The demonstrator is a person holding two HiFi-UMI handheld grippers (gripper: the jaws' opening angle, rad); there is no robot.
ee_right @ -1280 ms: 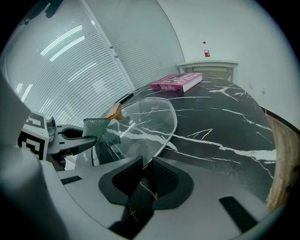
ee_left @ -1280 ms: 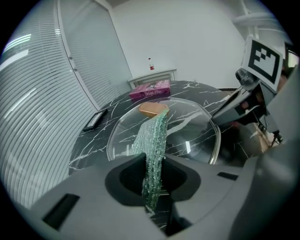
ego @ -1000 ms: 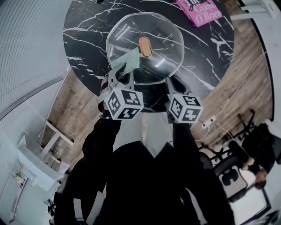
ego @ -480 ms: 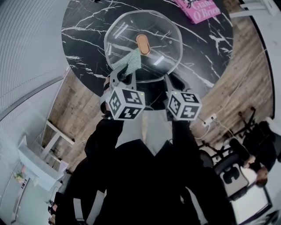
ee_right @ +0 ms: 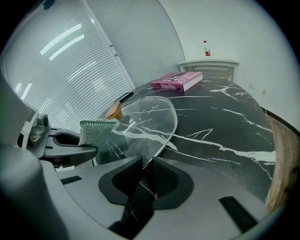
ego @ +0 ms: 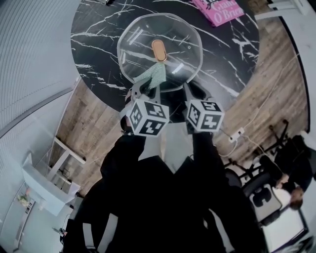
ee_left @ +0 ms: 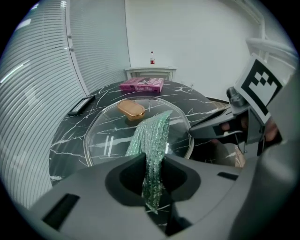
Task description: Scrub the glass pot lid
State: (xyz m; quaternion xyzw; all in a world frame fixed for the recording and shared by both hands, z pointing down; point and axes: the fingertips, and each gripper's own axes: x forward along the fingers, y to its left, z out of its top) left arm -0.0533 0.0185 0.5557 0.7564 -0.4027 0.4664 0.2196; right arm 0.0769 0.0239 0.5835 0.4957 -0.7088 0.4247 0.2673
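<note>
On a black marble table (ego: 94,44), a glass lid (ego: 182,44) is clamped at its near rim by the right gripper (ego: 190,88) and touched by a green cloth (ego: 154,74) pinched in the left gripper (ego: 148,88); "O'Brien" is printed on the far pink book (ego: 222,10).

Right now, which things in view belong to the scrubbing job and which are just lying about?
In use: glass lid, held at its rim by the right claw; green scouring cloth, pinched in the left claw.
Lying about: pink book; flat dark device; small bottle, far off.
</note>
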